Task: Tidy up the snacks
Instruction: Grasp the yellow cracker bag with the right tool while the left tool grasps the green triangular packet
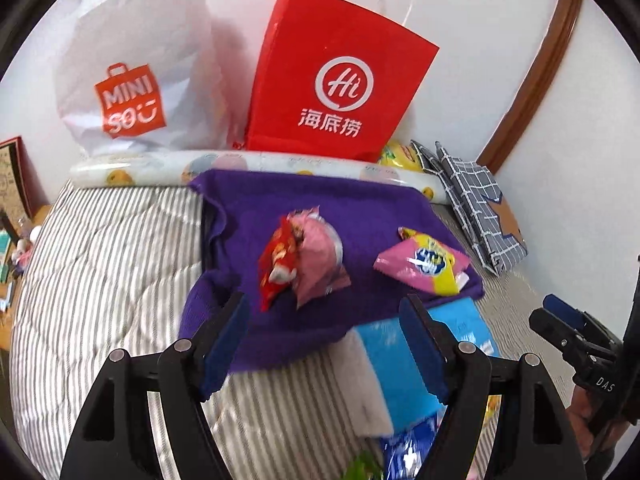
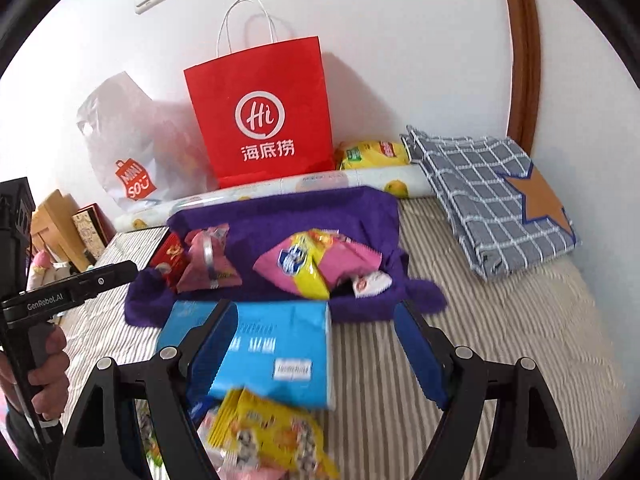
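Note:
A purple cloth [image 1: 312, 208] [image 2: 304, 208] lies on a striped bed. On it are a red snack packet [image 1: 278, 266] [image 2: 170, 256], a pink packet [image 1: 320, 256] [image 2: 208, 258] and a pink-and-yellow packet [image 1: 424, 262] [image 2: 316, 264]. A blue tissue pack [image 1: 400, 364] [image 2: 272, 352] lies in front of the cloth. More snack packets, yellow [image 2: 264, 436] and blue [image 1: 408, 448], lie nearest me. My left gripper [image 1: 324, 340] is open and empty above the cloth's near edge. My right gripper [image 2: 316, 344] is open and empty over the tissue pack.
A red paper bag [image 1: 340, 76] [image 2: 260, 112] and a white MINISO plastic bag [image 1: 132, 60] [image 2: 132, 148] stand against the wall behind a patterned roll [image 1: 256, 164]. A yellow packet [image 2: 372, 154] and a folded blue checked bag [image 1: 476, 204] [image 2: 492, 196] lie right.

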The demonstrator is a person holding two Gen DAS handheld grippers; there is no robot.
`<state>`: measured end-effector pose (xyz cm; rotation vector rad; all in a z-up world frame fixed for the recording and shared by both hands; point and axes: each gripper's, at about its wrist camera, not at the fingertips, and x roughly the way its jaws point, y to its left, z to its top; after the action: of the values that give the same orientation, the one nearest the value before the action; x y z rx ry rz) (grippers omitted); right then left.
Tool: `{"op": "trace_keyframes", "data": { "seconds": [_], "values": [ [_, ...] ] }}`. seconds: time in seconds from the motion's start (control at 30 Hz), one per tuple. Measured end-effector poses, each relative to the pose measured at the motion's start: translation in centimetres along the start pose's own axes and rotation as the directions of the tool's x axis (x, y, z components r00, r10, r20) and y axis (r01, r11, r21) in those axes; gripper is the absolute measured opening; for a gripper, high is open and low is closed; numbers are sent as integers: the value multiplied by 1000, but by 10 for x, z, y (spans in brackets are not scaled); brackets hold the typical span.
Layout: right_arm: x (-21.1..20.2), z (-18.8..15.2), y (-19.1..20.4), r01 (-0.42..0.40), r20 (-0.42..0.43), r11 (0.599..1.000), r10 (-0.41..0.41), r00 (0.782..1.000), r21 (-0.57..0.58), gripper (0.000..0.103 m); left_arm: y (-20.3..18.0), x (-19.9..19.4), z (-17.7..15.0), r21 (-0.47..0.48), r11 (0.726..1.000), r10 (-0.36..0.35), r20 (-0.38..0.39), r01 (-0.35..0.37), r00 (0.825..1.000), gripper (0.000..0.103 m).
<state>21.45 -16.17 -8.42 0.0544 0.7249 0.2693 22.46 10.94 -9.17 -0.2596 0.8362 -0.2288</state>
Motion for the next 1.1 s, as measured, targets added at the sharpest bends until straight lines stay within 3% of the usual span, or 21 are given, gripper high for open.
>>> {"op": "trace_keyframes", "data": {
  "seconds": [0.4, 0.63, 0.7, 0.77, 0.93, 1.1],
  "values": [
    [2, -51, 22, -75, -131, 997, 74, 989, -5, 79, 8, -35, -33, -19, 1000, 10, -39, -11, 999, 76],
    [33, -66, 27, -38, -201, 999, 36, 979, -8, 79, 7, -43, -52, -16, 999, 34, -60, -35, 998, 76],
    [36, -66, 21, -57, -205, 998, 63, 977, 34, 78, 7, -45, -57, -15, 999, 41, -65, -42, 997, 76],
    [35, -67, 16, -79, -199, 994, 93, 976, 73, 68, 8, -47, -62, -14, 999, 48, -69, -49, 996, 76],
    [25, -67, 16, -94, -179, 993, 105, 978, 73, 62, 7, -48, -75, -17, 999, 40, -96, -42, 995, 76],
    [6, -67, 17, -110, -139, 991, 119, 983, 73, 62, -2, -50, -88, -16, 998, -57, -106, 55, 993, 76]
  ]
}}
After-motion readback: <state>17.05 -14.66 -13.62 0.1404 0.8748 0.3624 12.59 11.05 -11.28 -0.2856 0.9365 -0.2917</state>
